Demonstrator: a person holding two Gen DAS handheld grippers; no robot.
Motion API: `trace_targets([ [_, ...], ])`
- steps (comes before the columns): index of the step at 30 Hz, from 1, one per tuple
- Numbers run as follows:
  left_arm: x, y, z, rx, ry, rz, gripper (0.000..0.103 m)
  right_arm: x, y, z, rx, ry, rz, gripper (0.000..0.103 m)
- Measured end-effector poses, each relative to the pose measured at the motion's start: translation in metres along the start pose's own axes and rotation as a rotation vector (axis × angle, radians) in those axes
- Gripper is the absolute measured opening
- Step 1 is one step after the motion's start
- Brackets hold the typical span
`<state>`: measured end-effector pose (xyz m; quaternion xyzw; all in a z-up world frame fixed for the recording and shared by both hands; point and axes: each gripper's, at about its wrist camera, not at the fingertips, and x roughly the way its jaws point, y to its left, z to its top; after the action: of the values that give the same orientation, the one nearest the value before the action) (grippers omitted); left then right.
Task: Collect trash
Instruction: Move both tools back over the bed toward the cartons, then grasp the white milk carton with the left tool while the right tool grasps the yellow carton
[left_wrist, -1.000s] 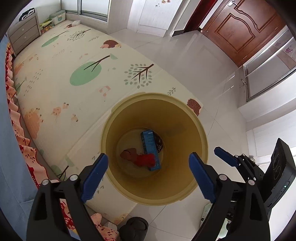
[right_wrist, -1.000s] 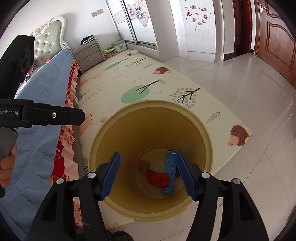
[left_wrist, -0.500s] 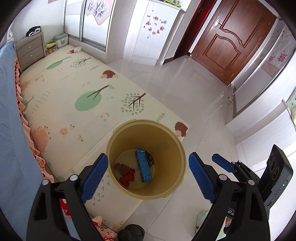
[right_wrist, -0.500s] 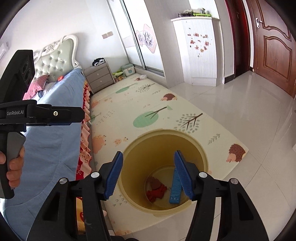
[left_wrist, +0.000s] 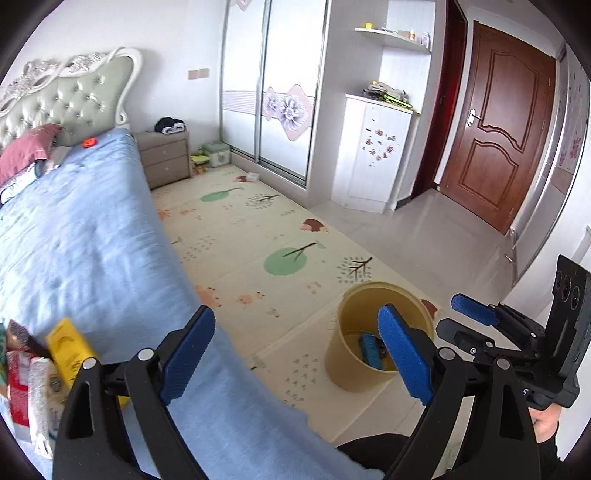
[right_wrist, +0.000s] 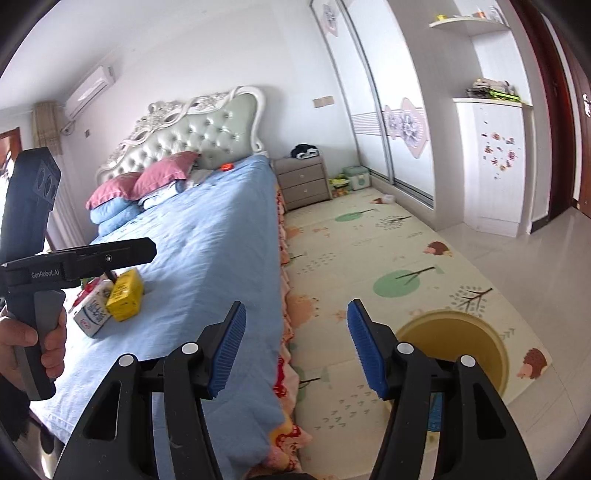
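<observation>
Home bedroom: bed (right_wrist: 207, 236) with tufted headboard (right_wrist: 199, 125) and pillows, bedside drawers (right_wrist: 304, 181), sliding wardrobe (left_wrist: 273, 88), patterned play mat (left_wrist: 266, 251), wooden door (left_wrist: 498, 136), wall air conditioner (right_wrist: 90, 90).

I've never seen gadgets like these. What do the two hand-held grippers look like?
Each is a black plastic frame with silver rivets and two ribbed blue pads. The left gripper shows white "GenRobot.AI" lettering and a grey handle in the right wrist view; the right gripper matches, with a black upright block behind. A dark sleeve shows.
</observation>
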<state>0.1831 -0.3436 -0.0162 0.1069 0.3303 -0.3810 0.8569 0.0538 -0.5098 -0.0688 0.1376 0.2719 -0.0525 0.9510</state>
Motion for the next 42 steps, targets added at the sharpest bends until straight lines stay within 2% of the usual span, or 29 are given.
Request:
trace_targets([
  [6,-0.060,0.062,-0.037,-0.026,-0.059,0.143,0.093,0.018,0.078,0.005,-0.090,0.022,0.106,0.057],
  [11,-0.079,0.116,-0.063,-0.101,-0.067,0.201,0.094,0.033,0.121,0.004,-0.142,0.048,0.151,0.057],
  [14,-0.085,0.135,-0.079,-0.112,-0.069,0.246,0.094,0.042,0.145,0.001,-0.163,0.066,0.173,0.057],
  [17,-0.084,0.152,-0.089,-0.114,-0.063,0.262,0.094,0.052,0.164,-0.001,-0.182,0.083,0.188,0.062],
  [22,-0.069,0.178,-0.100,-0.141,-0.032,0.284,0.094,0.071,0.179,0.000,-0.181,0.105,0.206,0.062],
  [28,-0.048,0.205,-0.104,-0.204,0.021,0.257,0.093,0.090,0.192,-0.002,-0.200,0.142,0.226,0.062],
  [30,-0.043,0.213,-0.104,-0.229,0.035,0.245,0.085,0.097,0.199,-0.002,-0.218,0.154,0.238,0.062],
  [32,-0.039,0.219,-0.105,-0.240,0.050,0.241,0.068,0.104,0.206,-0.001,-0.232,0.164,0.247,0.062],
  [33,-0.037,0.221,-0.105,-0.239,0.057,0.249,0.064,0.108,0.210,-0.001,-0.240,0.173,0.251,0.062],
  [35,-0.033,0.224,-0.105,-0.238,0.075,0.253,0.046,0.115,0.216,-0.002,-0.253,0.189,0.258,0.062],
  [37,-0.033,0.225,-0.105,-0.249,0.080,0.241,0.037,0.123,0.221,-0.003,-0.263,0.203,0.265,0.062],
  [42,-0.053,0.230,-0.109,-0.272,0.029,0.224,0.037,0.143,0.236,-0.007,-0.288,0.252,0.269,0.062],
])
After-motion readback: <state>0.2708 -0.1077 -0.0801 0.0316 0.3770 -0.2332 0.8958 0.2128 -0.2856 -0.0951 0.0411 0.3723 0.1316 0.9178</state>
